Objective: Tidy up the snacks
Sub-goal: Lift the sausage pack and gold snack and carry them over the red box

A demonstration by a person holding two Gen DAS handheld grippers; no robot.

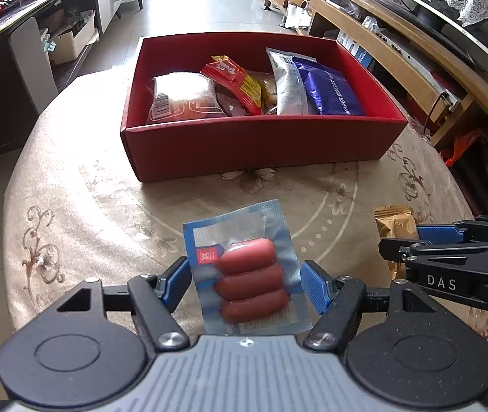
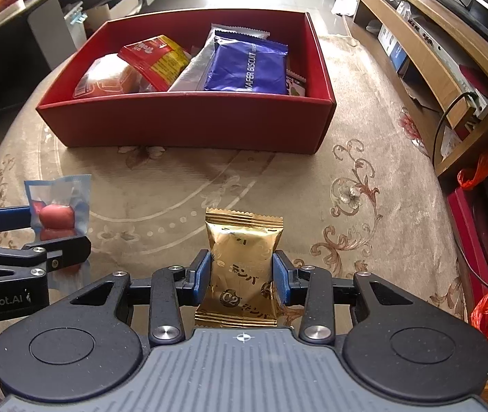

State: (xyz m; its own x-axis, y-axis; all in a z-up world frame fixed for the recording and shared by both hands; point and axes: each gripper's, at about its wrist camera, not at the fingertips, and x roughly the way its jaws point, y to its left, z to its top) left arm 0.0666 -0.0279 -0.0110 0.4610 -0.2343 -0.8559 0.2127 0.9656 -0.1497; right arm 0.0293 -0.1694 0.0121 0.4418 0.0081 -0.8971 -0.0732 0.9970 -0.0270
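Left wrist view: a red open-topped cardboard box (image 1: 261,144) stands on the beige floral-patterned round tabletop (image 1: 106,206), already stocked with a clear-and-red wrapped cake packet (image 1: 184,98), a red-and-yellow crinkled snack sachet (image 1: 235,80), a silver foil pouch (image 1: 287,82) and a purple wafer-biscuit packet (image 1: 330,91). Two snacks remain outside it, which suggests the sorting is well along but unfinished. The left gripper (image 1: 245,286) stands part-way apart, its blue pads pressed on either edge of a blue-bordered vacuum pack of red sausages (image 1: 247,271), which sits between them short of the box. In the right wrist view, the right gripper (image 2: 241,276) is drawn narrow, its blue fingers (image 2: 202,274) clamped on the sides of a gold foil pillow-shaped snack packet (image 2: 242,257), likewise held on the near side of the box. Whether either pack rests on the cloth cannot be told. Both still need carrying to the box.
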